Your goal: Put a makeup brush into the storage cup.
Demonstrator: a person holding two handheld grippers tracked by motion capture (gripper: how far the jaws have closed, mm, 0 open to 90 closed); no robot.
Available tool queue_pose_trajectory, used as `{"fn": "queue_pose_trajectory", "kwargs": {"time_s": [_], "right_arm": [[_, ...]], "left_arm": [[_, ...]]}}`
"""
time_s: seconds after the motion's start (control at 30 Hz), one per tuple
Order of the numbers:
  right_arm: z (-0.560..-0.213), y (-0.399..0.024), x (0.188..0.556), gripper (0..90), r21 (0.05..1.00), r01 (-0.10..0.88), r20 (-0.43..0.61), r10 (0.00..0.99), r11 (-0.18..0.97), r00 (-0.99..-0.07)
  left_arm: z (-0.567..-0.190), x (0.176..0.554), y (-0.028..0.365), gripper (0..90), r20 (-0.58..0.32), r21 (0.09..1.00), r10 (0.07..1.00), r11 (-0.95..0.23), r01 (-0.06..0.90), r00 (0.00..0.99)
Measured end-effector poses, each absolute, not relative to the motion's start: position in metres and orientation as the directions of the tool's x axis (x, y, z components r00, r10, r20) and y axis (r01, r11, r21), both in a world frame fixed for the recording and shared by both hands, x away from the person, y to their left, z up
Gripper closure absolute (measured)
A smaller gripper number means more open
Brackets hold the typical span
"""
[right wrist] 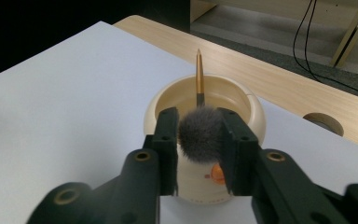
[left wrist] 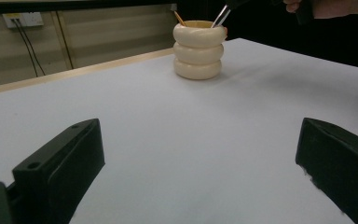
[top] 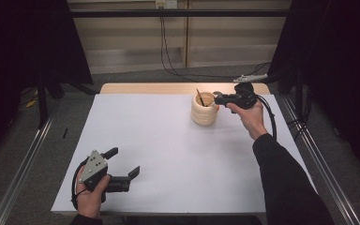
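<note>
I am holding the right gripper (right wrist: 199, 140) over the cream ribbed holder (top: 204, 111), which is standing near the far right edge of the white table (top: 168, 154). Between its jaws sits the fluffy grey head of a makeup brush (right wrist: 200, 134); the pads are flanking the bristles closely, though I cannot tell whether they are pressing or only just clear. The brush's silver stem (left wrist: 220, 17) is slanting down into the holder's mouth, so I judge that the brush is being lowered in handle-first, the soft head being left on top where it will not be crushed. A gold-ferruled stick (right wrist: 199, 79) is already leaning against the holder's far inner wall. I am resting the left gripper (top: 122, 164) at the near left of the table, jaws spread wide with nothing between them, well apart from the holder and out of the working arm's way.
</note>
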State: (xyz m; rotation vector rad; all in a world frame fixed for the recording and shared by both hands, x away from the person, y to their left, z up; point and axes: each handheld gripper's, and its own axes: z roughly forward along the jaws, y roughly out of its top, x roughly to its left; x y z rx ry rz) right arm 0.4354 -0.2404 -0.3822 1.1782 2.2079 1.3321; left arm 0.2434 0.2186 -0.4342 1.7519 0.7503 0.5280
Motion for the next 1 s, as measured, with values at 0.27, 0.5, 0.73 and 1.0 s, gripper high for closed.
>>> {"fn": "queue_pose_trajectory", "kwargs": {"time_s": [0.27,0.5,0.73,1.0], "right_arm": [[-0.384,-0.24,0.433,46.3,0.858,0.468,0.142,0.775,0.214,-0.615],[-0.387,-0.241,0.431,23.0,0.876,0.448,0.148,0.787,0.177,-0.599],[-0.384,-0.246,0.427,0.3,0.892,0.429,0.153,0.8,0.141,-0.581],[-0.387,-0.245,0.419,0.5,0.908,0.399,0.128,0.819,0.131,-0.559]], "left_arm": [[-0.434,0.244,0.218,0.9,-0.024,0.955,0.714,-0.19,0.226,0.7],[-0.435,0.245,0.216,0.9,-0.025,0.953,0.712,-0.194,0.231,0.702],[-0.435,0.246,0.217,0.9,-0.024,0.953,0.716,-0.195,0.233,0.698],[-0.435,0.246,0.217,1.0,-0.025,0.953,0.714,-0.194,0.233,0.699]]}}
